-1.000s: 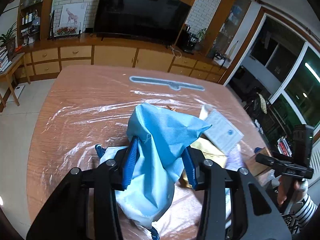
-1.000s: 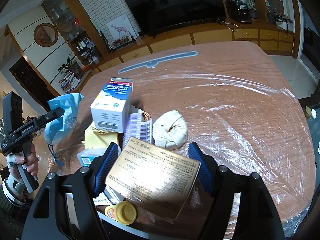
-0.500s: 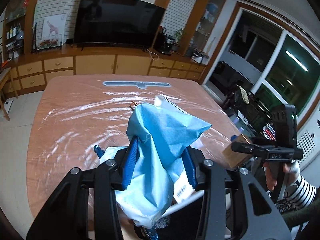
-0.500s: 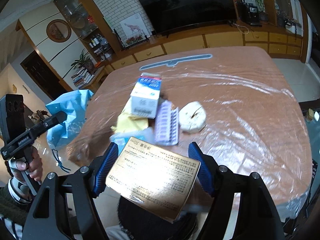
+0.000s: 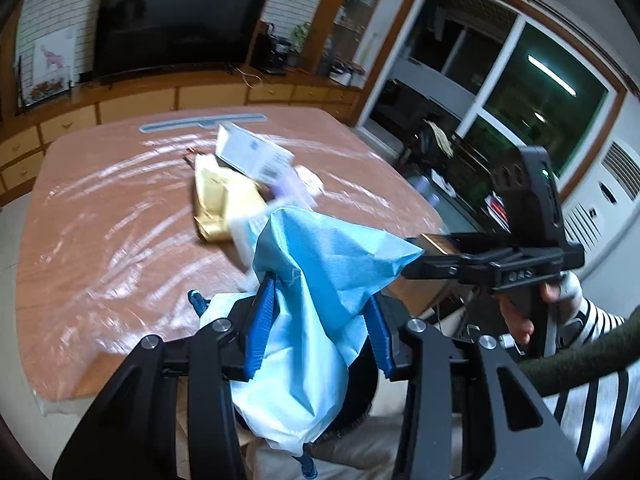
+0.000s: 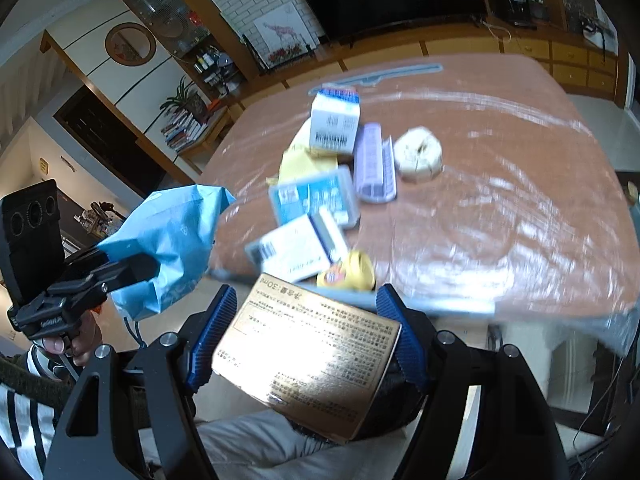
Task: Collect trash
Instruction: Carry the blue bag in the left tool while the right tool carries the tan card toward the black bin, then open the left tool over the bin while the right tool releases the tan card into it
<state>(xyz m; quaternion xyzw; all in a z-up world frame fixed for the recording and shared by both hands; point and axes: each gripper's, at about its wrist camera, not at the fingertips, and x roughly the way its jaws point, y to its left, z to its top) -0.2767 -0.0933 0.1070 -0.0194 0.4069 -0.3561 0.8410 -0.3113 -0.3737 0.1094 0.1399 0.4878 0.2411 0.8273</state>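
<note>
Table (image 6: 520, 128) litter shows rt view only; left tongs (image 5: 320, 316) grip blue bag (image 5: 320, 280) (crumpled), right tongs (image 6: 308, 332) clamp gold box (image 6: 308, 352).

"30ml" on gold box (image 6: 308, 354)

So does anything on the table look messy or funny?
Yes. The trash sits in a jumbled heap: the white barcode box lies tilted on the yellow packet, and the yellow lid sits right at the table edge.
</note>
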